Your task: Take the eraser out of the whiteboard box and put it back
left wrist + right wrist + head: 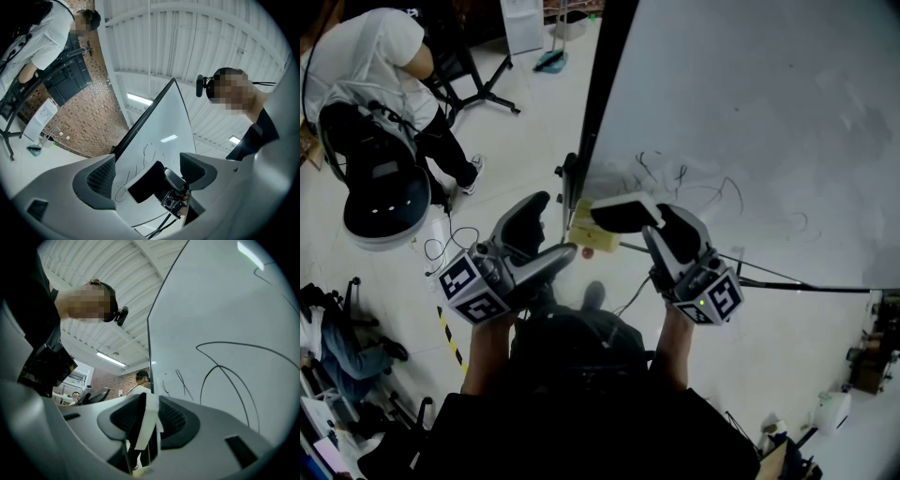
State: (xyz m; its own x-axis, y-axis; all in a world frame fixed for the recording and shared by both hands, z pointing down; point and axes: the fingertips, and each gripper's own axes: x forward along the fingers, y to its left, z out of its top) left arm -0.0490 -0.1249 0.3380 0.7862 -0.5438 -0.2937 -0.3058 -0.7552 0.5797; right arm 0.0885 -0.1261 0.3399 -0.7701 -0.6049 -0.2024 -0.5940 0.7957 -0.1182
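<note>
Both bare forearms reach straight out from the person's dark-clothed body, the left forearm point(487, 352) and the right forearm point(673, 352) running nearly side by side, each hand tucked under its marker cube. The right tool point(150, 419) is tipped a little upward and clamps the eraser point(619, 212) between its pads, which press on the white slab and its black face. It holds the eraser out of the whiteboard box point(584, 236), just beside that yellowish box at the lower corner of the whiteboard point(750, 112) (I cannot tell whether the two touch). The left tool point(147, 172) sits close by on the other side, angled up the same way. Its jaws are spread wide with nothing between them, and they point toward the eraser. Black scribbles mark the board behind both tools.
</note>
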